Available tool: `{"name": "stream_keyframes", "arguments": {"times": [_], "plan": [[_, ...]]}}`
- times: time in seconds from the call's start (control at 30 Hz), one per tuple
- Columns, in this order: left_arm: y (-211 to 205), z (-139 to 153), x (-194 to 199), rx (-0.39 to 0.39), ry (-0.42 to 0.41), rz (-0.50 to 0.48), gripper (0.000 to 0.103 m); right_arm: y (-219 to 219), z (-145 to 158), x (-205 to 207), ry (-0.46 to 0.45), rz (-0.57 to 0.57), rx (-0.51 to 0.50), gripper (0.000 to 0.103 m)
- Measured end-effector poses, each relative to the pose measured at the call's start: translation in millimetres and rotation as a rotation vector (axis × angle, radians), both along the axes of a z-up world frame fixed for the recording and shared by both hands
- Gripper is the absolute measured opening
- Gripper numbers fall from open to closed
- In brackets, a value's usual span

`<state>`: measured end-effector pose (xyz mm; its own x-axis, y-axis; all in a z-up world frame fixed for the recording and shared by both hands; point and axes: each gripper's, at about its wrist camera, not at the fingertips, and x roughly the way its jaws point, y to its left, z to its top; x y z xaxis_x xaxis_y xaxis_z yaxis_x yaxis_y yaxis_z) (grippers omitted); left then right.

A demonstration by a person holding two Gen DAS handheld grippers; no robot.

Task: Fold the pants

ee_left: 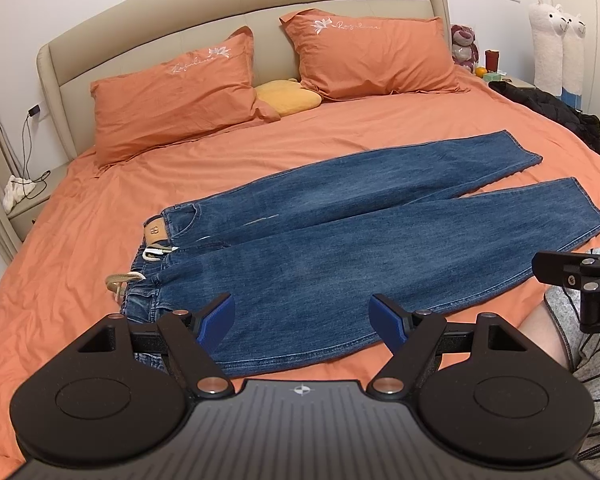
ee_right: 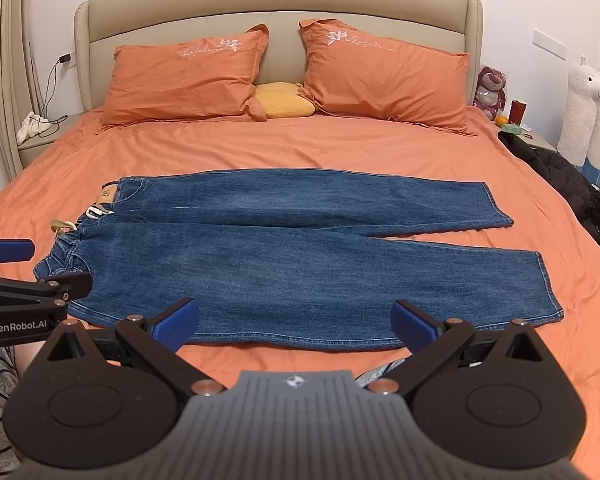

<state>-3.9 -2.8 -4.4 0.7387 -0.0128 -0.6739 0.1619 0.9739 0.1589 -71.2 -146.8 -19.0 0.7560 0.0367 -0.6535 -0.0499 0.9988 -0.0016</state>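
Blue denim pants point(ee_left: 340, 248) lie flat on the orange bed point(ee_left: 60, 264), waistband to the left with a tan drawstring point(ee_left: 120, 280), both legs stretched to the right and slightly apart. They also show in the right wrist view point(ee_right: 300, 256). My left gripper point(ee_left: 302, 322) is open and empty, hovering over the near edge of the pants near the waist. My right gripper point(ee_right: 296, 322) is open and empty, above the near edge of the front leg. The right gripper's side point(ee_left: 580, 280) shows at the right of the left view.
Two orange pillows point(ee_right: 188, 76) and a yellow cushion point(ee_right: 284, 100) lie by the beige headboard. A black jacket point(ee_right: 564, 184) lies at the bed's right edge. Nightstands stand on both sides, plush toys point(ee_right: 584, 116) at the right.
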Motion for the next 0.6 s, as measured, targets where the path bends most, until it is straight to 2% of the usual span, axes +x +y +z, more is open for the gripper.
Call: {"name": "stream_keyframes", "arguments": {"times": [0.33,0.6], "plan": [[9.3,3.5,3.7,-0.003,0.014,-0.003,0.089,-9.7,0.8,6.2,0.022,0.016,0.015,0.098],[32.6,15.0,24.6,0.062,0.016,-0.062,0.077,-54.1,7.1,20.9,-0.018,0.018,0.02,0.098]]}}
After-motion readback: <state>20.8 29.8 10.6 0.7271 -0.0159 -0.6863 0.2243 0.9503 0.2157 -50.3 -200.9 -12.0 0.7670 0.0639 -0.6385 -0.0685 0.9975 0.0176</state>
